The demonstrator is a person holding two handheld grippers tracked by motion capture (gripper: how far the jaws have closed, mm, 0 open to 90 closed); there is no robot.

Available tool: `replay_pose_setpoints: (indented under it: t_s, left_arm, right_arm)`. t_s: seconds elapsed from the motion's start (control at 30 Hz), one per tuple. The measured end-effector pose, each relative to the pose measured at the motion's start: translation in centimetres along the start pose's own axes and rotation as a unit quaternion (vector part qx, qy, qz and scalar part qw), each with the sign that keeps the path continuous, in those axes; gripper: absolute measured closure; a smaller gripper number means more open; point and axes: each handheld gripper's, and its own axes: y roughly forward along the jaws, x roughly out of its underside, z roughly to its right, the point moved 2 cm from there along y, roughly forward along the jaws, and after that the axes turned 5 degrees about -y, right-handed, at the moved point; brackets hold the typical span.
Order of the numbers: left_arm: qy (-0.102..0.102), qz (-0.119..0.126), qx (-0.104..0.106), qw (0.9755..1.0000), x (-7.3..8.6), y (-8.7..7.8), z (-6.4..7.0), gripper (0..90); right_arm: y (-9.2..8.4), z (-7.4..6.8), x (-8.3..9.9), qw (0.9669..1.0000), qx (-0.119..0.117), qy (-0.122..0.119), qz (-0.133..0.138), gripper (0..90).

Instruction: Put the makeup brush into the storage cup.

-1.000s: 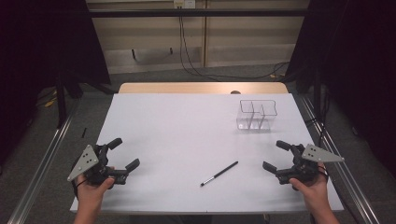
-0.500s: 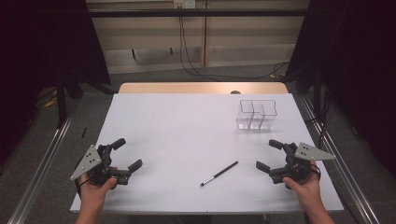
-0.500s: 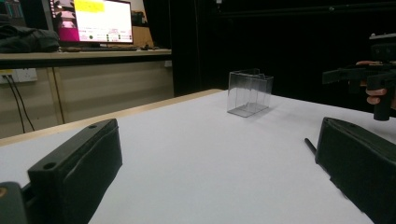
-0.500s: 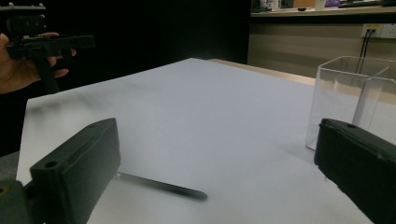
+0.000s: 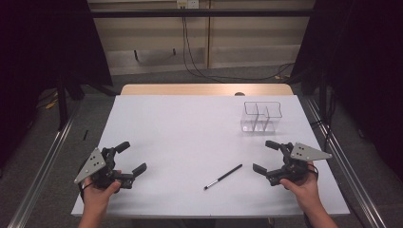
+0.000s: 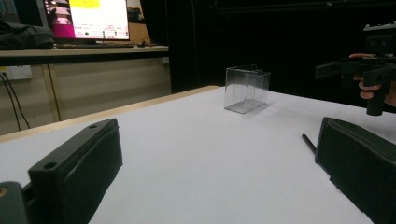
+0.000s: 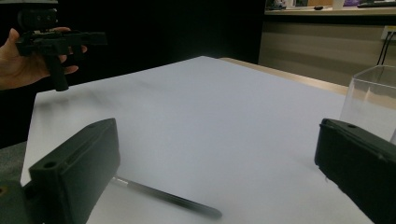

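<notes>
A black pen (image 5: 223,176) with a silver tip lies slantwise on the white table (image 5: 190,128), near the front edge. My left gripper (image 5: 133,156) is held open at the front left, well left of the pen, with nothing between its jaws. My right gripper (image 5: 262,156) is open too, just right of the pen and apart from it. In the left gripper view the pen (image 6: 308,142) shows beside the right-hand jaw. The right gripper view has the pen (image 7: 168,198) low on the table between the jaws, blurred.
A clear plastic box (image 5: 261,116) with dividers stands at the back right of the table, beyond the right gripper. It also appears as the box (image 6: 246,88) and the box (image 7: 373,100). Metal rails run along both table sides.
My right gripper has moved left, closer to the pen. The left gripper has shifted slightly to the right. The pen and the box have not moved.
</notes>
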Motion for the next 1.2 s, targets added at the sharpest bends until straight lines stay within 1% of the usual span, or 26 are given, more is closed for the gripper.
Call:
replay_pose_setpoints:
  t_s: [0.17, 0.4, 0.6, 0.77, 0.9, 1.2]
  left_arm:
    - [-0.003, 0.000, 0.003, 1.0000, 0.1, 0.2, 0.1, 0.5]
    - [0.003, -0.005, 0.005, 1.0000, 0.1, 0.2, 0.1, 0.5]
    - [0.000, -0.007, 0.007, 0.9999, 0.2, 0.3, 0.3, 0.5]
    - [0.000, -0.007, 0.007, 1.0000, 0.2, 0.3, 0.2, 0.5]
    - [-0.002, -0.007, 0.006, 1.0000, 0.3, 0.3, 0.2, 0.5]
    - [-0.002, -0.009, 0.007, 0.9999, 0.4, 0.4, 0.2, 0.5]
  right_arm:
    - [0.4, 0.0, -0.2, 1.0000, -0.004, -0.002, -0.005, 0.0]
    - [1.4, -0.2, -0.8, 0.9999, -0.013, -0.005, 0.002, 0.0]
    - [2.4, 0.0, -1.1, 0.9998, -0.018, -0.001, 0.004, 0.0]
    - [2.7, 0.0, -1.2, 0.9998, -0.020, -0.002, 0.000, 0.0]
    - [3.1, -0.1, -1.3, 0.9997, -0.026, -0.004, 0.001, 0.0]
    - [4.1, -0.4, -1.5, 0.9992, -0.039, -0.006, -0.007, 0.0]
